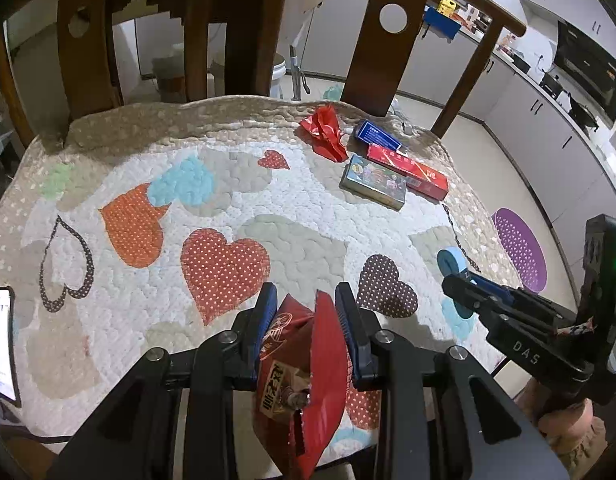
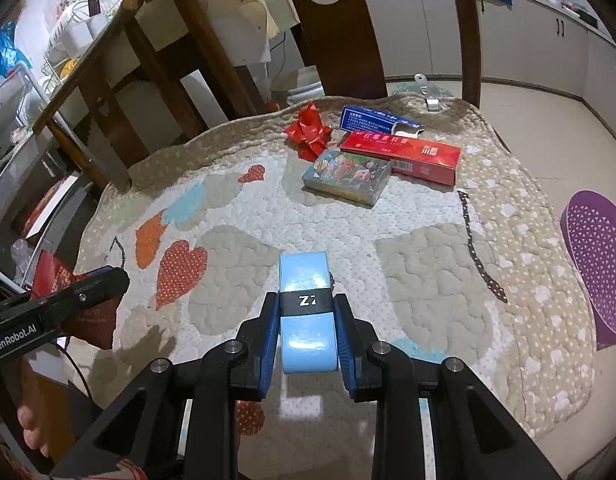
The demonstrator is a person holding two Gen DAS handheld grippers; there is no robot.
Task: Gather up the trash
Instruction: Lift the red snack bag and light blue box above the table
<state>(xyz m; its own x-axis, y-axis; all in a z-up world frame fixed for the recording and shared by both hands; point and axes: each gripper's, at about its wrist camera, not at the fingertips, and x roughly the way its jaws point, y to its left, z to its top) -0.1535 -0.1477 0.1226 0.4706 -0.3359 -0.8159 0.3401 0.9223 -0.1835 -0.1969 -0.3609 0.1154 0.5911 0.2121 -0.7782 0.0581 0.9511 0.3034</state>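
the left gripper [image 1: 306, 304] has its blue fingers [image 1: 268, 308] squeezed on a red snack bag [image 1: 304, 376], which stands up between them with its torn top open. the right gripper [image 2: 306, 320] has its fingers [image 2: 270, 328] squeezed on a light blue box [image 2: 306, 312] with a black band round it. both are held low over a chair seat covered by a quilted cushion [image 1: 236, 200] with big hearts on it. more trash sits at the far right part of the cushion, near the chair back [image 1: 374, 36]: a crumpled red wrapper [image 1: 326, 130], a blue box [image 1: 378, 134] just beside it, a long red box [image 1: 408, 172] and a colorful box [image 1: 374, 182] touching the long red one. a purple basket [image 2: 596, 264] stands on the floor to the right of the chair, well apart from the boxes. a phone [image 1: 4, 340] with its screen lit shows at the left edge in the left wrist view.
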